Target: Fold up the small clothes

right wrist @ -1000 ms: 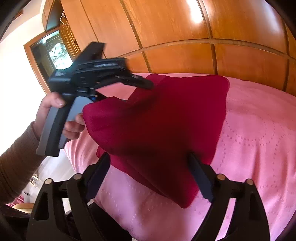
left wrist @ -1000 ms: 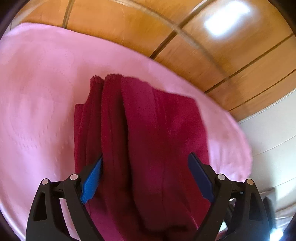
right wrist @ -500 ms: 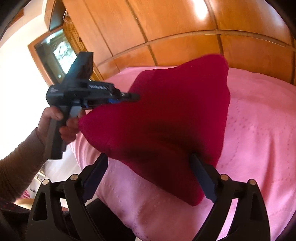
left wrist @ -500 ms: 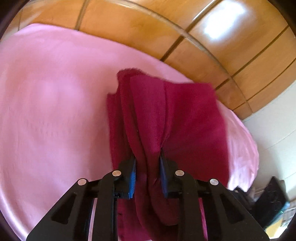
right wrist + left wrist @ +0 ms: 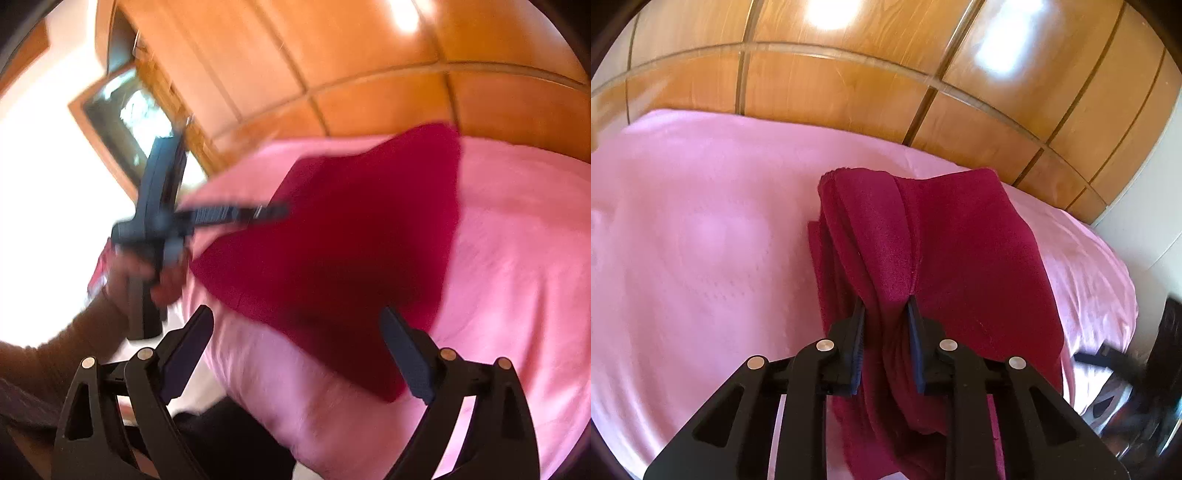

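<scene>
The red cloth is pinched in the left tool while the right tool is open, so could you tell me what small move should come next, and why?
Probably bring the open right tool onto the red cloth's hanging edge and close, since only the left tool holds it above the pink bedspread.

The dark red fleece cloth (image 5: 960, 236) is folded into several thick layers and held up off the pink bedspread (image 5: 701, 236), its layers bunched into vertical pleats where it is pinched near one edge. From that pinch it fans out wide and hangs in soft folds. In the right wrist view it (image 5: 351, 251) shows as a broad, blurred, roughly triangular sheet with one lower corner drooping toward the bedspread.
</scene>
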The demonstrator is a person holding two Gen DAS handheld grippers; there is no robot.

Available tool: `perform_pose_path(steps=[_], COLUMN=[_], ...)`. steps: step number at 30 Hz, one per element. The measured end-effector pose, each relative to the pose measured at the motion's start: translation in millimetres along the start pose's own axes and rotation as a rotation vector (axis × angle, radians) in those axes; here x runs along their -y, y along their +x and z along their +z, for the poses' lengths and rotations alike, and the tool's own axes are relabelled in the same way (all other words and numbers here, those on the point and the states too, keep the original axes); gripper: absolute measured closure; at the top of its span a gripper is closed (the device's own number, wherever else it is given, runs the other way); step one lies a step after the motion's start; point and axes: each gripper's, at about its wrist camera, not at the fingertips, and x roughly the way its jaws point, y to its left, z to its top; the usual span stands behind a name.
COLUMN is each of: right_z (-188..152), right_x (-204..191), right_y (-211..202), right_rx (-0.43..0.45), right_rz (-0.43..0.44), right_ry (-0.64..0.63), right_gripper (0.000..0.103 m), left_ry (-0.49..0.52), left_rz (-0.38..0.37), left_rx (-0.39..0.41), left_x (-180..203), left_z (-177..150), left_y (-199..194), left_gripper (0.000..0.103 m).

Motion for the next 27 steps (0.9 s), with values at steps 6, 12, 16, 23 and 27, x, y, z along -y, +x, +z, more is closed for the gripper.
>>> perform_pose_path(steps=[6, 12, 16, 23, 27], right_z=[45.9, 64.5, 59.4, 70.0, 83.3], right_x=[6.5, 4.7, 5.4, 19.6, 24.7], right_y=[21.6, 76.2, 85.7, 69.9, 82.6], right_rx=[0.070, 0.039, 0.029, 0.047, 0.038], right_rz=[-0.105, -0.208, -0.214, -0.144, -0.142], right_ry=[0.011, 0.004, 0.005, 0.059, 0.074], right_gripper=[0.018, 0.017, 0.014, 0.014, 0.014], left_ry=[-0.041, -0.090, -0.115, -0.044, -0.072], left_rz=[0.039, 0.198, 0.099, 0.221, 0.217], left_rx=[0.004, 0.066, 0.133, 0.045, 0.041], left_x=[-16.2, -6.5, 6.1, 13.7, 2.8], left_z=[-6.0, -4.5, -4.0, -16.3, -29.8], left_y=[8.7, -14.2, -39.6, -0.6, 10.7], left_gripper=[0.081, 0.043, 0.030, 0.031, 0.031])
